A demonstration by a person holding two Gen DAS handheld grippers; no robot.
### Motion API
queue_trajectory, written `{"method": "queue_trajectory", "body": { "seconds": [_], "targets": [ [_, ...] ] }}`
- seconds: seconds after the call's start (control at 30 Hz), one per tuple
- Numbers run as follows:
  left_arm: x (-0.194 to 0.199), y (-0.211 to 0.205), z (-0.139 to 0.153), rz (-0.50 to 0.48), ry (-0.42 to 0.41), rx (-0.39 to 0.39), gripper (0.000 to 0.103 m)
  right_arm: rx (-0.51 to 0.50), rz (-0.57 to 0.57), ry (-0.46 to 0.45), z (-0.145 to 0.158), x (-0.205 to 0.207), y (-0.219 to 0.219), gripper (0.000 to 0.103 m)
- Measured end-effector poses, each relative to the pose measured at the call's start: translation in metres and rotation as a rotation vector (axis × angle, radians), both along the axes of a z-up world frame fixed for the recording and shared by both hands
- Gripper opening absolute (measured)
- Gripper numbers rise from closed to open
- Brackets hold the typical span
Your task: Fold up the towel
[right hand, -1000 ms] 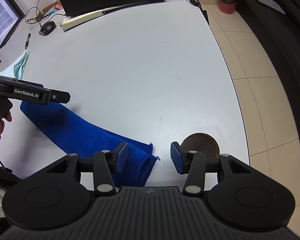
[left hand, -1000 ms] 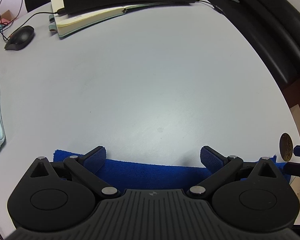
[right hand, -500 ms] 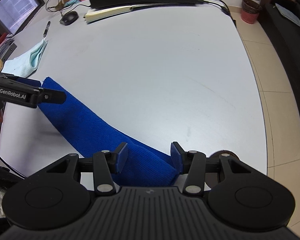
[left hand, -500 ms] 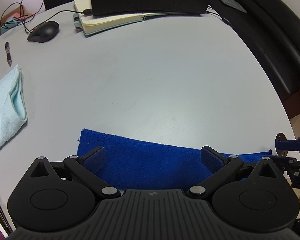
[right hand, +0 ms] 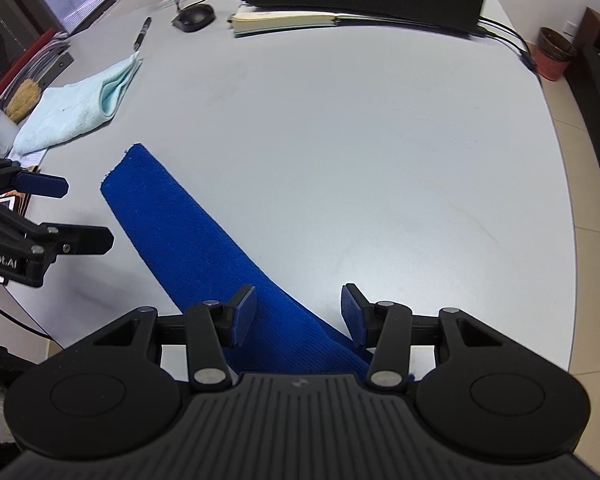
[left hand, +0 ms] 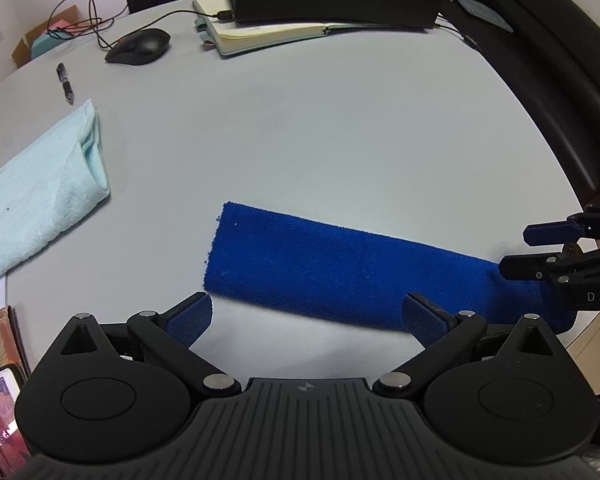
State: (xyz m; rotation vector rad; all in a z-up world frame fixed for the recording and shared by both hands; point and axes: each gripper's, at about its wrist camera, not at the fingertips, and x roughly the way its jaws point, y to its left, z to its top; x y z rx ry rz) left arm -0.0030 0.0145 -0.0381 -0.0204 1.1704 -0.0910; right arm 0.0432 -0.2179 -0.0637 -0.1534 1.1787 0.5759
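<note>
Angling both grippers steeply down over the counter [left hand: 340, 132], we hold the left gripper [left hand: 306, 314] with jaws wide and empty, the right gripper [right hand: 298, 312] half-spread astride the flat blue towel [left hand: 340, 268].

"Robot.AI" on left gripper [right hand: 84, 214] – "DAS" on right gripper [left hand: 516, 252]

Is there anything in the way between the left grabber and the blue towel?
No, nothing visible. Only bare table lies between the open left grabber and the blue towel. The light towel and pen lie off to the side.
</note>
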Motion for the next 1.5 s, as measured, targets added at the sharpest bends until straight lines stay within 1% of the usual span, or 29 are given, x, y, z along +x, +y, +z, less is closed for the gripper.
{"method": "queue_trajectory", "body": {
  "seconds": [0.27, 0.77, 1.03, 1.23, 1.3, 1.33, 1.4, 1.43, 1.5],
  "targets": [
    [-0.020, 0.008, 0.004, 0.012, -0.010, 0.031, 0.102, -0.001, 0.101, -0.015, -0.001, 0.010, 0.033, 0.048],
    [-0.053, 0.022, 0.011, 0.084, -0.031, -0.008, 0.102, -0.002, 0.285, -0.006, -0.011, 0.019, 0.080, 0.048],
    [-0.066, 0.023, 0.013, 0.108, -0.029, -0.007, 0.102, -0.025, 0.375, 0.003, -0.023, 0.019, 0.103, 0.048],
    [-0.074, 0.030, 0.014, 0.155, -0.027, -0.002, 0.102, -0.049, 0.426, 0.001, -0.032, 0.019, 0.114, 0.047],
    [-0.076, 0.031, 0.014, 0.165, -0.027, -0.002, 0.102, -0.049, 0.436, 0.007, -0.032, 0.019, 0.115, 0.044],
    [-0.077, 0.032, 0.014, 0.170, -0.026, 0.000, 0.102, -0.048, 0.440, 0.010, -0.033, 0.019, 0.115, 0.038],
    [-0.078, 0.033, 0.014, 0.176, -0.025, -0.001, 0.102, -0.047, 0.441, 0.012, -0.034, 0.020, 0.116, 0.032],
    [-0.078, 0.033, 0.014, 0.179, -0.025, -0.002, 0.102, -0.045, 0.439, 0.014, -0.034, 0.020, 0.116, 0.027],
    [-0.078, 0.033, 0.015, 0.182, -0.025, -0.001, 0.102, -0.034, 0.420, 0.028, -0.034, 0.022, 0.115, 0.023]
  ]
}}
